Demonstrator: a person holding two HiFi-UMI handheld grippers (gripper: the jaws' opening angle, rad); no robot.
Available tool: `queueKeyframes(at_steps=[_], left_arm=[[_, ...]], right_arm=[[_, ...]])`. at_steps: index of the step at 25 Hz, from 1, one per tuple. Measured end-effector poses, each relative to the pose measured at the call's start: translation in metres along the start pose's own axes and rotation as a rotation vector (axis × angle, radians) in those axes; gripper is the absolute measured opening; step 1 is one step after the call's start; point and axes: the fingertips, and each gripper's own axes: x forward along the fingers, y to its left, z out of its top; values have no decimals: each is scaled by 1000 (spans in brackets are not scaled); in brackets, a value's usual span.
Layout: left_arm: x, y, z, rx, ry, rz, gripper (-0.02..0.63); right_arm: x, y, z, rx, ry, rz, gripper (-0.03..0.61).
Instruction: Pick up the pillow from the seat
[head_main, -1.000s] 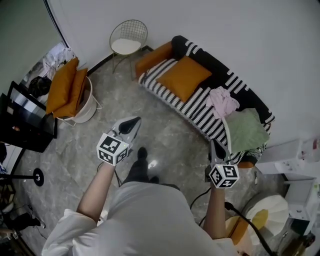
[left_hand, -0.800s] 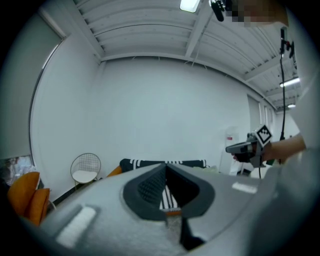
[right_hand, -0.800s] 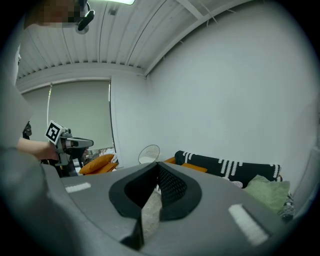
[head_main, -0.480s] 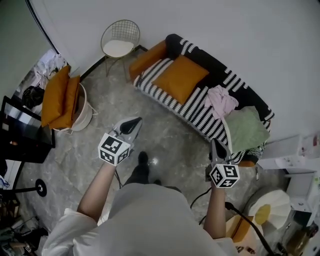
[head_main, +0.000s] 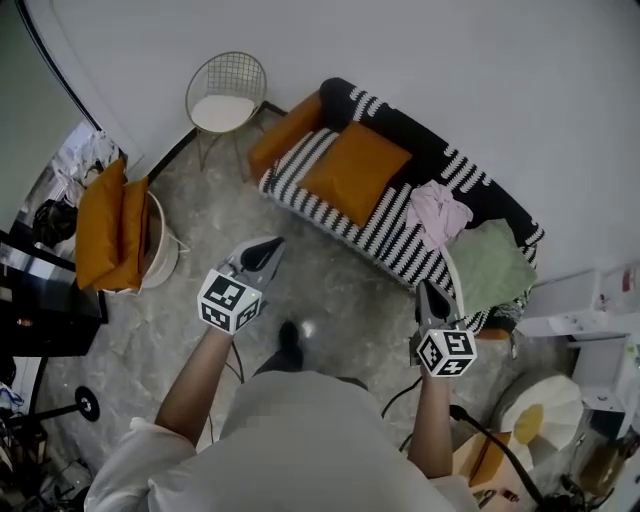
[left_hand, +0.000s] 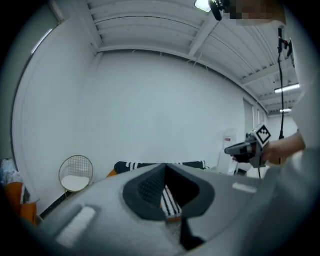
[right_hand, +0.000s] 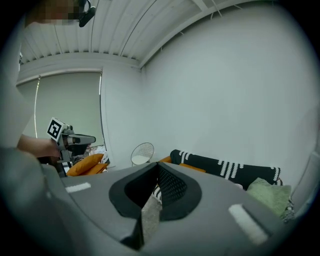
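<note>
Pillow (head_main: 355, 172) nearer, beyond left gripper (head_main: 268, 244)

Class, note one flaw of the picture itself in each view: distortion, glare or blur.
Head view: glare shines off the floor, and the wall bows at its foot. Left gripper view: black round vignette; the ceiling lamp is blown out. Right gripper view: the ceiling beams curve.

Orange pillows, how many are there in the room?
3. One orange pillow lies on the seat of the striped sofa; two others stand side by side in the white basket at the left. The sofa's orange end looks like an armrest. Clothes might hide more.
</note>
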Motion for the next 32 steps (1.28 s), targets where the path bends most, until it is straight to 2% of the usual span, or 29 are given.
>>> queueKeyframes(at_steps=[12,18,22,32], left_arm=[[33,86,20,84,3,-39,-2],[42,113,24,77,0,-50,-2],[48,131,19,108,25,-43,-2],[66,153,29,70,6,-61,-2]], right_arm=[[83,21,38,-15,-9,-43,5],[113,26,45,-14,-9,-46,5],[131,29,48,-7,-9,-47,5],[158,26,57,-11,1,-45,5]])
